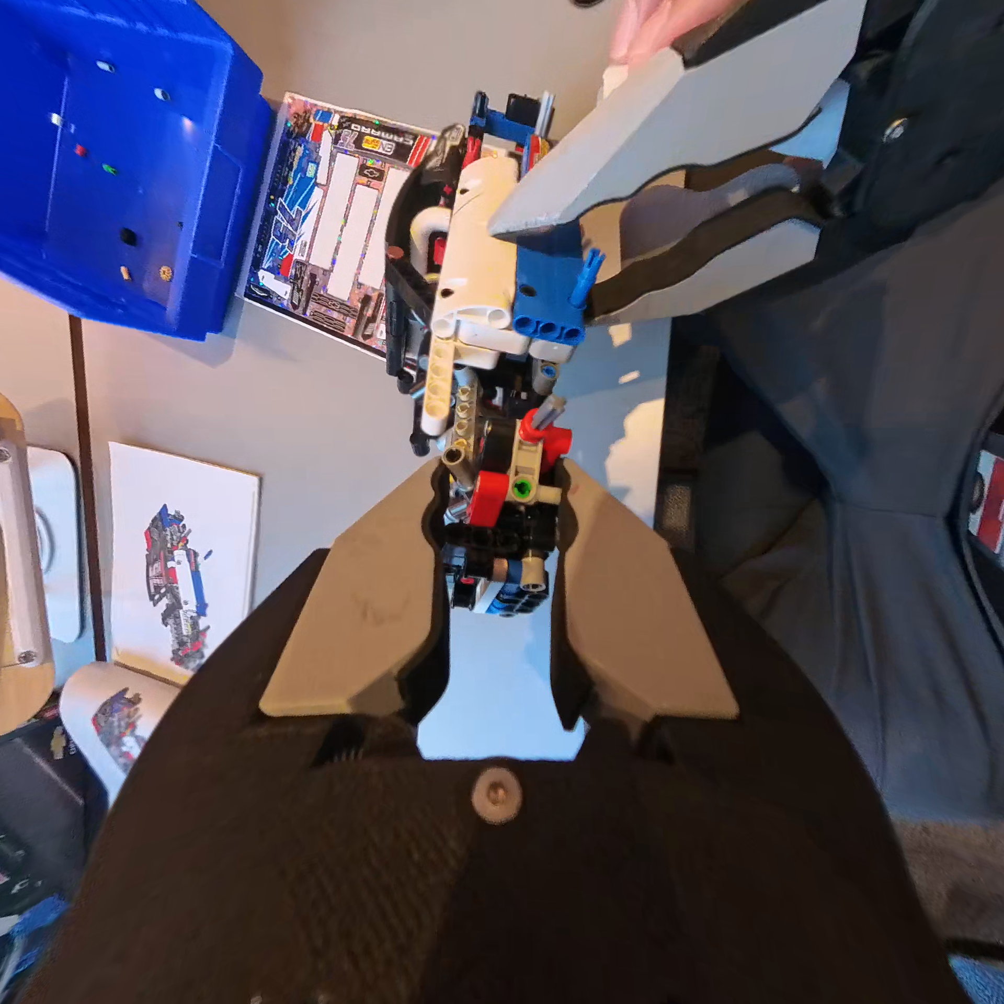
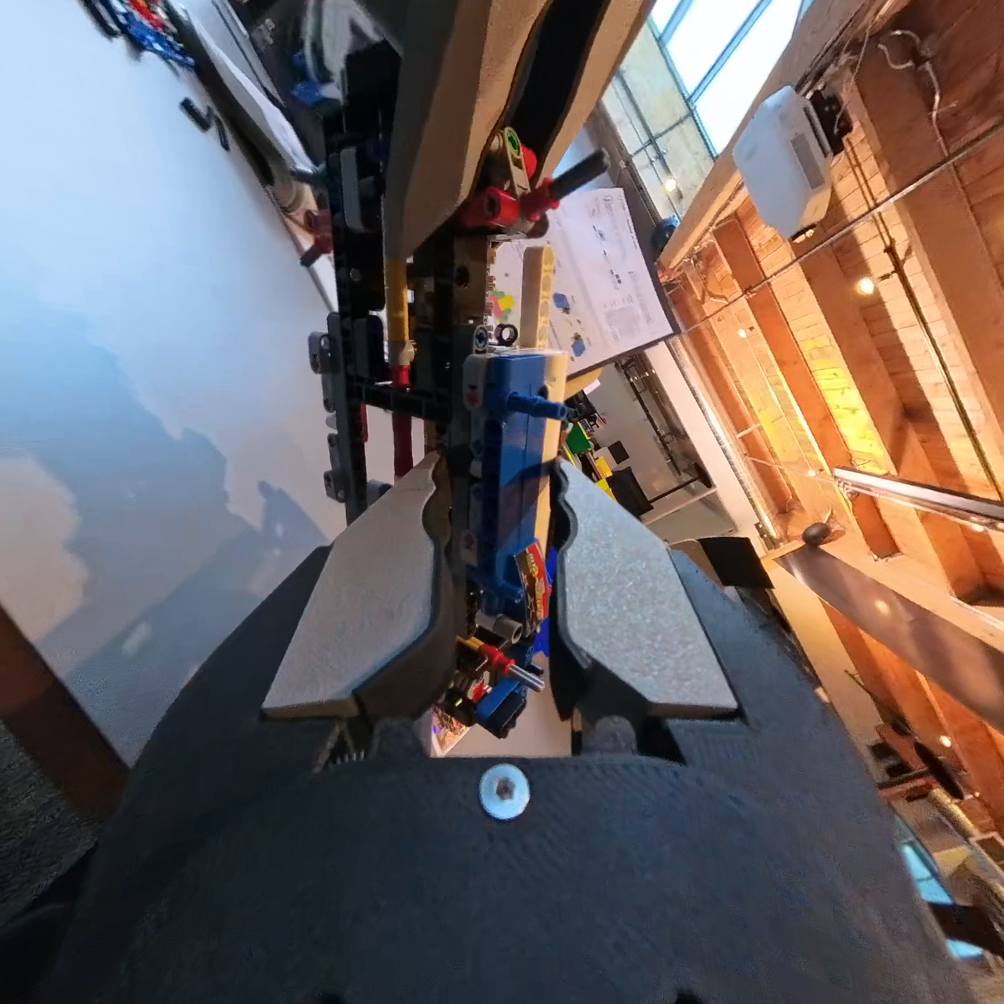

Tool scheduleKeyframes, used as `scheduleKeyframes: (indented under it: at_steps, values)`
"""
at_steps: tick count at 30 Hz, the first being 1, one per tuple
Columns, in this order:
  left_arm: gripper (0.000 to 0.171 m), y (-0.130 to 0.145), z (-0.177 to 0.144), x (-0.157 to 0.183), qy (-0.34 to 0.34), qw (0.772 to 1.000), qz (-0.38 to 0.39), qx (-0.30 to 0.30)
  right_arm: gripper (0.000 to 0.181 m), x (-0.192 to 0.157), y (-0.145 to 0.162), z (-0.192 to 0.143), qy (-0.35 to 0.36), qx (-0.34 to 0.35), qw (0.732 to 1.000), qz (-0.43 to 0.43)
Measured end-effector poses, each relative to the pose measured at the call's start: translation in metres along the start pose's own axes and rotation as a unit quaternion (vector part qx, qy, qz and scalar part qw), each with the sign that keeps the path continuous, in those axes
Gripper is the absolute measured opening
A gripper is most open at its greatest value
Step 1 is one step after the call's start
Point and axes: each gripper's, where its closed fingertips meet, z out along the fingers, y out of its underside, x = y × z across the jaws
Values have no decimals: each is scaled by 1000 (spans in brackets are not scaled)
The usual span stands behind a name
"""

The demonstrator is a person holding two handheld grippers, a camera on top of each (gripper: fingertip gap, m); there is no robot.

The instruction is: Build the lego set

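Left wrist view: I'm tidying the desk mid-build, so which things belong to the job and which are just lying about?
In the job: the lego model, left gripper, right gripper, blue parts bin, sticker sheet, instruction booklet.

Lying about: the tan and white device at the left edge.

Daylight from windows (image 2: pixel 701 70) glares on the table (image 2: pixel 136 271); fisheye edges bend, corners blur dim.

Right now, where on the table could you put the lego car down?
Bare tabletop lies between the sticker sheet above and the instruction booklet below, left of the lego car. It's crowded near the blue bin and the papers.
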Motion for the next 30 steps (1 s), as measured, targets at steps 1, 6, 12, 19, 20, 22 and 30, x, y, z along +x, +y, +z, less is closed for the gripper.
scheduleKeyframes:
  at_steps: [1, 6, 12, 19, 20, 22, 30]
  values:
    - [35, -5, -1, -3, 5, 1000, 2, -8, 33, 3, 2, 0, 6, -2, 1000, 11]
    - [36, -36, -3, -16, 5, 999, 23, -25, 32, 22, 16, -1, 27, -5, 995, 96]
    - [38, -71, -1, -24, -15, 999, 34, 13, 27, 40, 36, -4, 37, -11, 985, 169]
    - [39, -84, 10, -30, -17, 999, 36, 24, 26, 47, 46, -4, 31, -21, 976, 213]
    - [39, -86, 12, -32, -16, 999, 38, 21, 26, 48, 48, -3, 32, -23, 975, 217]
    - [38, -91, 14, -36, -1, 999, 31, 10, 26, 51, 53, -1, 31, -26, 972, 233]
    - [39, -115, 28, -56, 37, 999, 21, -25, 25, 69, 72, -1, 32, -22, 957, 288]
